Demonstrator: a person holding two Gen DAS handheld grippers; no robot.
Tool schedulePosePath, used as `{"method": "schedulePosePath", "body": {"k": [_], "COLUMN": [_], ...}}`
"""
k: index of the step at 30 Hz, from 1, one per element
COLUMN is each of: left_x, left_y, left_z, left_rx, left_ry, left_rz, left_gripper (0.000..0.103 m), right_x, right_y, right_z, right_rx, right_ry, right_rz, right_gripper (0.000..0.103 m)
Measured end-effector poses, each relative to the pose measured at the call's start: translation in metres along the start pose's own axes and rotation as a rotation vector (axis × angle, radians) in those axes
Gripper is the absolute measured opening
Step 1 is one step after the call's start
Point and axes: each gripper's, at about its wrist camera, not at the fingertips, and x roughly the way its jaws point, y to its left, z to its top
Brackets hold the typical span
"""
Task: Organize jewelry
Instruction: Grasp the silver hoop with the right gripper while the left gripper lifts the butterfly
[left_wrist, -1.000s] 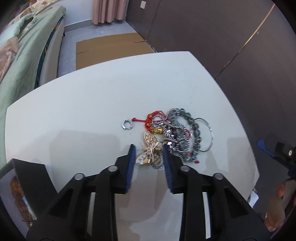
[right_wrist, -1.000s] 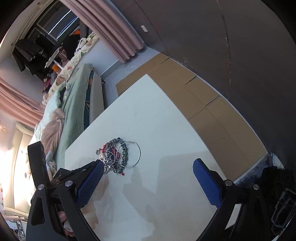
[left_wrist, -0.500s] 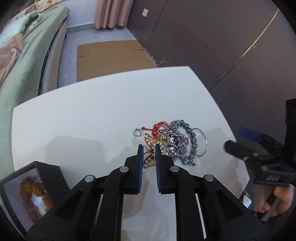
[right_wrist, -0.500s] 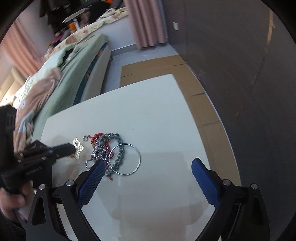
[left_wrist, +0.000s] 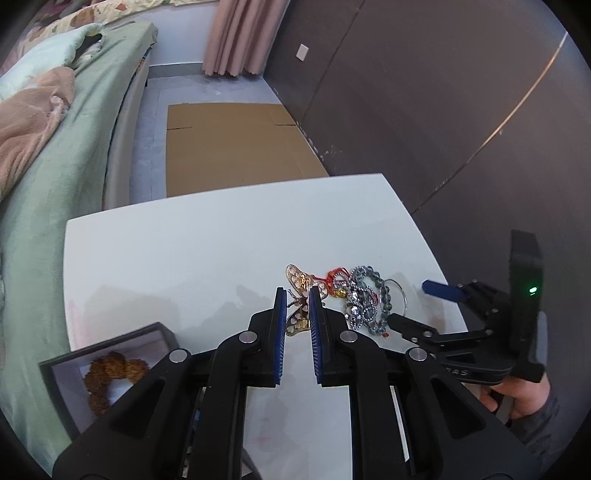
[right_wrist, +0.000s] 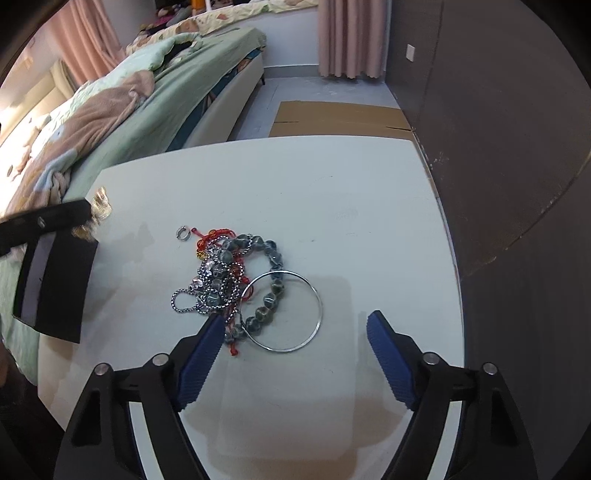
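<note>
My left gripper (left_wrist: 297, 295) is shut on a gold butterfly brooch (left_wrist: 300, 280) and holds it above the white table (left_wrist: 184, 258). From the right wrist view the same brooch (right_wrist: 99, 205) shows at the tip of the left gripper (right_wrist: 79, 214). A tangled jewelry pile (right_wrist: 229, 273) of grey beads, silver chain and red cord lies mid-table. A silver bangle (right_wrist: 320, 314) rests on the pile's right side. My right gripper (right_wrist: 295, 321) hangs over the bangle, jaws closing, pads clear of it. A small silver ring (right_wrist: 182, 233) lies left of the pile.
A black jewelry box (left_wrist: 103, 343) holding a brown bead bracelet (left_wrist: 110, 373) sits at the table's near left corner. A bed (right_wrist: 129, 110) runs along the left. Flat cardboard (left_wrist: 229, 147) lies on the floor beyond the table. A dark wall (right_wrist: 517, 147) stands on the right.
The left gripper shut on the butterfly brooch and lifted it off the table. The right gripper rolled, came over the bangle, and its jaws narrowed.
</note>
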Motion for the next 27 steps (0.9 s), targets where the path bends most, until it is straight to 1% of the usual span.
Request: {"method": "schedulePosePath", "body": {"k": [2,3,7,10,11,13,19,27], "left_x": [-0.004,-0.006,-0.012,-0.016,-0.017,-0.021,-0.036,-0.063], "left_y": [0.005,0.007,0.012,0.015,0.016,0.016,0.016,0.02], "left_z": [0.001,0.002,0.004,0.005,0.005,0.006,0.006,0.001], "left_rx": [-0.01,-0.014,-0.019,-0.024,-0.026,-0.029,-0.032,-0.03], "left_ry": [-0.006,-0.009,-0.019,-0.028,-0.03,-0.037,-0.061,-0.088], "left_rz": [0.001,0.001,0.001,0.0,-0.001,-0.002,-0.007,0.009], "left_gripper": [0.013,0.013,0.013,0.013,0.013,0.013,0.013,0.013], "right_x": [0.005,0.008,0.012,0.013,0.013,0.011,0.007,-0.027], "right_y": [0.001,0.003,0.01,0.014,0.013,0.009,0.011,0.022], "right_z": [0.0,0.002,0.002,0.002,0.003,0.006,0.005,0.007], "right_rx": [-0.005,-0.01,-0.035,-0.068,-0.069,-0.055,-0.055,-0.037], "right_ry": [0.009,0.014,0.01,0.003,0.0,-0.001,0.002,-0.078], "right_rz": [0.001,-0.001,0.005,-0.008,-0.005,0.001,0.019,0.034], "right_gripper": [0.068,0.067,0.064,0.062,0.055,0.049,0.048,0.048]}}
